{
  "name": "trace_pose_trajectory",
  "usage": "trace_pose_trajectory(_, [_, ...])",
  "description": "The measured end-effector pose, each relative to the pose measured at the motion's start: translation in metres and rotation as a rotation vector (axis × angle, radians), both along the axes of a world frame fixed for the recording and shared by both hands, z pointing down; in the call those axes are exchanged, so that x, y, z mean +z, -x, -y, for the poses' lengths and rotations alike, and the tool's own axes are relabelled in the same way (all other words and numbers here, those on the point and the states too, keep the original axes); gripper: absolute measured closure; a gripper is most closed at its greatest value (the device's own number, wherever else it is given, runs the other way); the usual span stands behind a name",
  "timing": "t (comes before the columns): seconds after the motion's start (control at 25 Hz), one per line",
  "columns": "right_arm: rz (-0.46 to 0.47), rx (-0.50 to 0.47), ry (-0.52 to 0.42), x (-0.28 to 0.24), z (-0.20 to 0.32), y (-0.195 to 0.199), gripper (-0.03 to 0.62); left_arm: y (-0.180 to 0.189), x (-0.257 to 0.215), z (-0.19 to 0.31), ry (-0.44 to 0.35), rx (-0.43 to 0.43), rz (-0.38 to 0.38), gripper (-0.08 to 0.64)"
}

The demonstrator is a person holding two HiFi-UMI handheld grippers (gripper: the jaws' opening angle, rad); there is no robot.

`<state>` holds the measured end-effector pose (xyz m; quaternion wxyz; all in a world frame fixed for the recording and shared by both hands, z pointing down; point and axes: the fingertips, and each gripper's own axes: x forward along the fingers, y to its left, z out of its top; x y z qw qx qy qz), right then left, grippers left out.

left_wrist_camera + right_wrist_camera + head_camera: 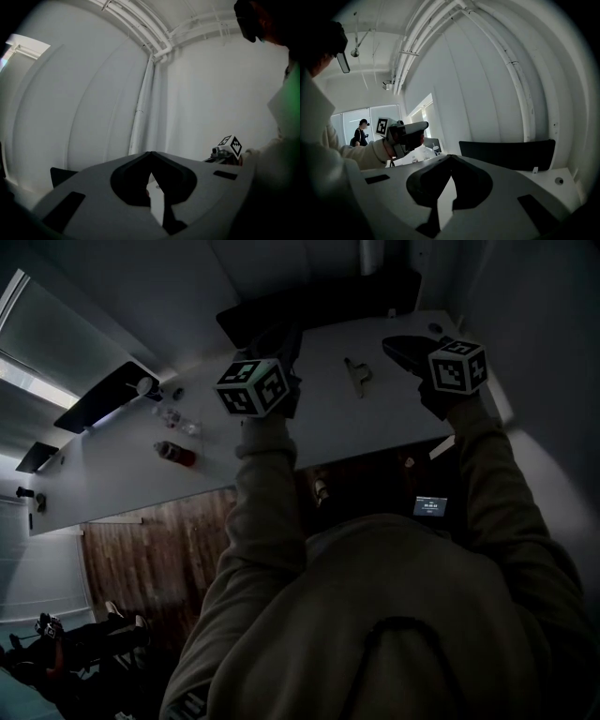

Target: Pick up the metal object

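Metal object (357, 374) lengthwise near-to-far (lying flat)

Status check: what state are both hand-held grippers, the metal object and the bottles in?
Left hand-held gripper: shut, empty.
Right hand-held gripper: shut, empty.
Metal object: lying on the table, untouched.
Red bottle: on its side.
Clear bottle: on its side.
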<state>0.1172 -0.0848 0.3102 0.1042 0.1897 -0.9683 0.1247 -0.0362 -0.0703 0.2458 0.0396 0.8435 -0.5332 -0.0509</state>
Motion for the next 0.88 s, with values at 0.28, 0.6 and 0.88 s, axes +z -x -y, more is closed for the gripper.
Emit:
trace_pose_trajectory(0.28, [0.000, 0.046, 0.038, -0.004, 0.093, 0.051, 0.574, 0.061, -0.002, 0.102, 0.049, 0.005, -0.012, 0.557])
trace_pose_trajectory(0.6, [0.046, 0.116, 0.056, -0.017, 0.189, 0.102, 0.574, 0.109, 0.008, 0.194, 0.080, 0.083, 0.020, 0.557])
trace_pose_trajectory(0.88, [0.067, 0.213, 0.073, -0.013, 0.255, 0.128, 0.574, 0.138, 0.038, 0.246, 0.114, 0.127, 0.044, 0.557])
